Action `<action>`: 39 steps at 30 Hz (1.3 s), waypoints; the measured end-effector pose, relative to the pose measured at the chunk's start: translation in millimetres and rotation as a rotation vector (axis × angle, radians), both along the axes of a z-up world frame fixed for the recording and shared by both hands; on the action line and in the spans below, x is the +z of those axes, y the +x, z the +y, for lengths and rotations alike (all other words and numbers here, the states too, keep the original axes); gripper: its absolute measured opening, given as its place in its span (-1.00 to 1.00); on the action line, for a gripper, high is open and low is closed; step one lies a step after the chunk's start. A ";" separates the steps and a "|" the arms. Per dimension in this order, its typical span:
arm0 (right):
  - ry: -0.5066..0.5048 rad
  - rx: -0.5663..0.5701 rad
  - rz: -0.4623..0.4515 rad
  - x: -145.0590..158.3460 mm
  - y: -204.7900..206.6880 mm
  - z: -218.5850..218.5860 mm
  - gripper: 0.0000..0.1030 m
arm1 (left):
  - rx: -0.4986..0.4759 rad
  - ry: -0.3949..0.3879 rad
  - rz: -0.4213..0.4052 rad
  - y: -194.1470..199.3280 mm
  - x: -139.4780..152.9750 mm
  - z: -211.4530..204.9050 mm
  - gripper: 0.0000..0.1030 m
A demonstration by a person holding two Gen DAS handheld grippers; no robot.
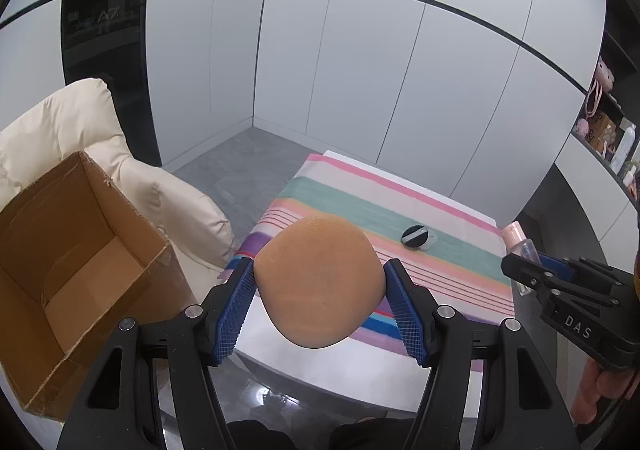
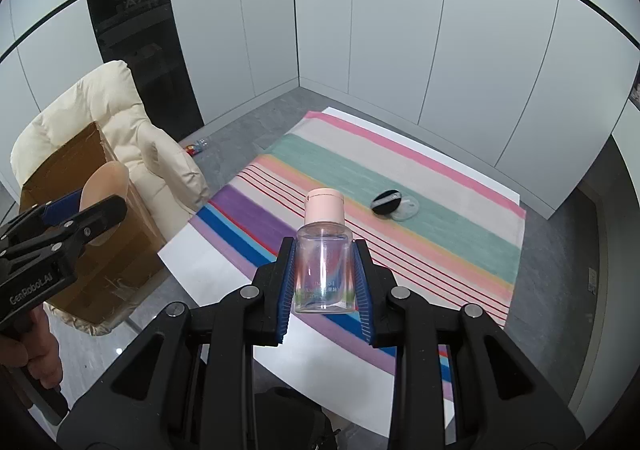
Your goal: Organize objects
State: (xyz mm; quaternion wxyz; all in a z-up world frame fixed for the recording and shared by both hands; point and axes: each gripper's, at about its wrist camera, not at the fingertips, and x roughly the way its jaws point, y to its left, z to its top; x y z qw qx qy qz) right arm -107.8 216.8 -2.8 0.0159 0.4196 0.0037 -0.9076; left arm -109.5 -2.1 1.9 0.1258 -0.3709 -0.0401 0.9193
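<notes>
Pinching sponge, left gripper; right gripper clamps bottle; only left view shows box interior.

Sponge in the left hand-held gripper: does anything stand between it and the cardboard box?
Nothing visible does. The sponge is clamped in the left hand-held gripper, and the cardboard box sits open-topped on the cream chair just to its left, with only open air between.

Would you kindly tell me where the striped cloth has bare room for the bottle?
The striped cloth is bare nearly everywhere; only the black puff on its clear lid occupies the green stripe. The near purple end is free.
</notes>
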 end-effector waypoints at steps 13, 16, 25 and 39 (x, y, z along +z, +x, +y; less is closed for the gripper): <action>-0.001 0.047 0.014 -0.4 -14.5 -33.4 -0.44 | 0.047 0.016 0.008 2.8 1.0 -30.1 0.29; -0.004 0.067 0.015 -1.0 -18.6 -44.4 -0.44 | 0.063 0.013 0.014 4.3 2.0 -38.5 0.29; -0.003 0.129 0.024 -2.1 -25.7 -80.3 -0.44 | 0.126 0.022 0.022 7.5 4.4 -68.1 0.29; 0.006 0.227 0.029 -5.7 -36.2 -136.8 -0.44 | 0.227 0.031 0.030 15.5 5.6 -115.4 0.29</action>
